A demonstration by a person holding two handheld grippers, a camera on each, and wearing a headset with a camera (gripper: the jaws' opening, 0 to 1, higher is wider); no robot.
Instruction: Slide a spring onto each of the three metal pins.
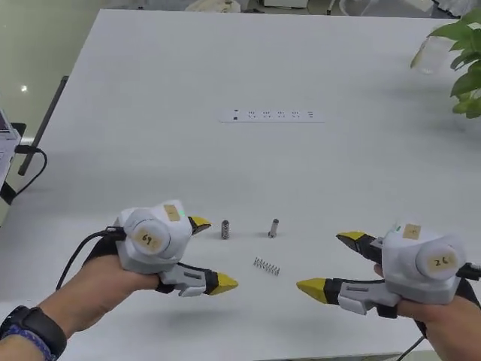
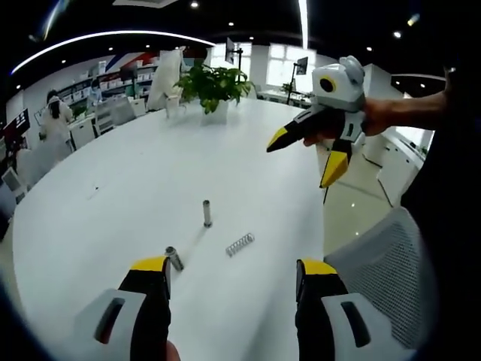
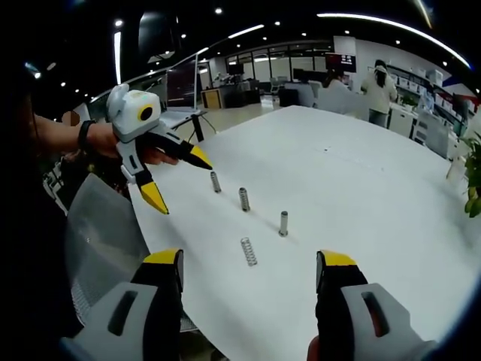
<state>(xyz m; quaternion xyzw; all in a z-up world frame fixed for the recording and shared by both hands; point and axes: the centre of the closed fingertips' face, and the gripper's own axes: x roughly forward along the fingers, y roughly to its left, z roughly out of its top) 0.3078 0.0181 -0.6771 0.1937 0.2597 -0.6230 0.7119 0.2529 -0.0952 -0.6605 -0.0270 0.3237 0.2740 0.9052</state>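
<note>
My left tongs [image 1: 213, 253] and right tongs [image 1: 329, 262] are both spread wide and empty, facing each other over the loose spring [image 1: 266, 265], which lies on its side just in front of the bare pin [image 1: 273, 228]. The neighbouring pin [image 1: 225, 229] looks to wear a spring (the third pin [image 3: 216, 182] I cannot read), so I judge this the pick-up step: nip the spring near one end, tip it upright and line it over the bare pin. The white table [image 1: 225, 68] carries a power strip [image 1: 272, 116] and a plant [image 1: 464, 56], in an open office under ceiling lights [image 3: 219, 11].
</note>
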